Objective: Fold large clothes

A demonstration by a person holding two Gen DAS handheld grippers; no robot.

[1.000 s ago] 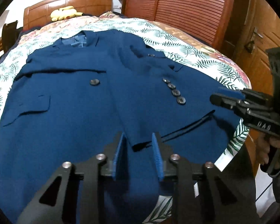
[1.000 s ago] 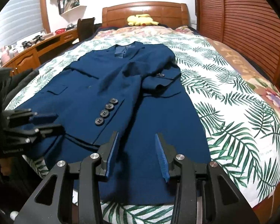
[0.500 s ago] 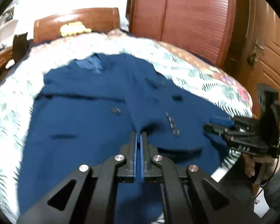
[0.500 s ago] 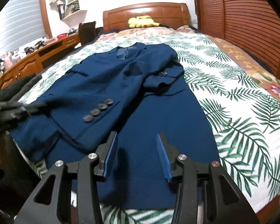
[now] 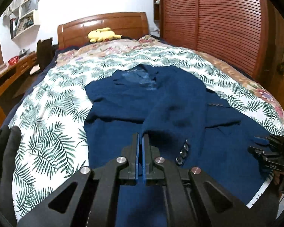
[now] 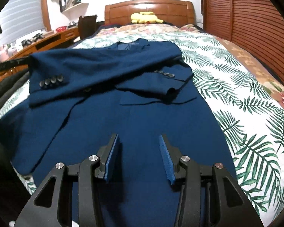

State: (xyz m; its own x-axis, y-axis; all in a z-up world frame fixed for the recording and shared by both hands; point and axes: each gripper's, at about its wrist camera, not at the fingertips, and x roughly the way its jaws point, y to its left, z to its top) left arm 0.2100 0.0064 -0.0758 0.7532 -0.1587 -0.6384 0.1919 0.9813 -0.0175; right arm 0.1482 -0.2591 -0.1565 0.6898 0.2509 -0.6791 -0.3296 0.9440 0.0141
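A navy blue jacket (image 5: 161, 102) lies face up on a bed with a palm-leaf cover (image 5: 53, 113). My left gripper (image 5: 141, 140) is shut on the cuff end of one jacket sleeve (image 5: 172, 124) and holds it lifted; in the right wrist view that sleeve (image 6: 85, 70) stretches across the jacket (image 6: 134, 124) toward the left. My right gripper (image 6: 140, 147) is open and empty just above the jacket's lower hem; it also shows at the right edge of the left wrist view (image 5: 265, 149). The other sleeve (image 6: 161, 87) lies folded across the chest.
A wooden headboard (image 6: 149, 9) with a yellow plush toy (image 6: 145, 18) is at the far end. A slatted wooden wardrobe (image 5: 214, 22) stands along the right. A desk (image 6: 41, 41) with clutter and a dark chair (image 6: 87, 26) are on the left.
My left gripper shut on the sleeve cuff and lifted it up and to the left across the jacket. My right gripper stayed open over the hem.
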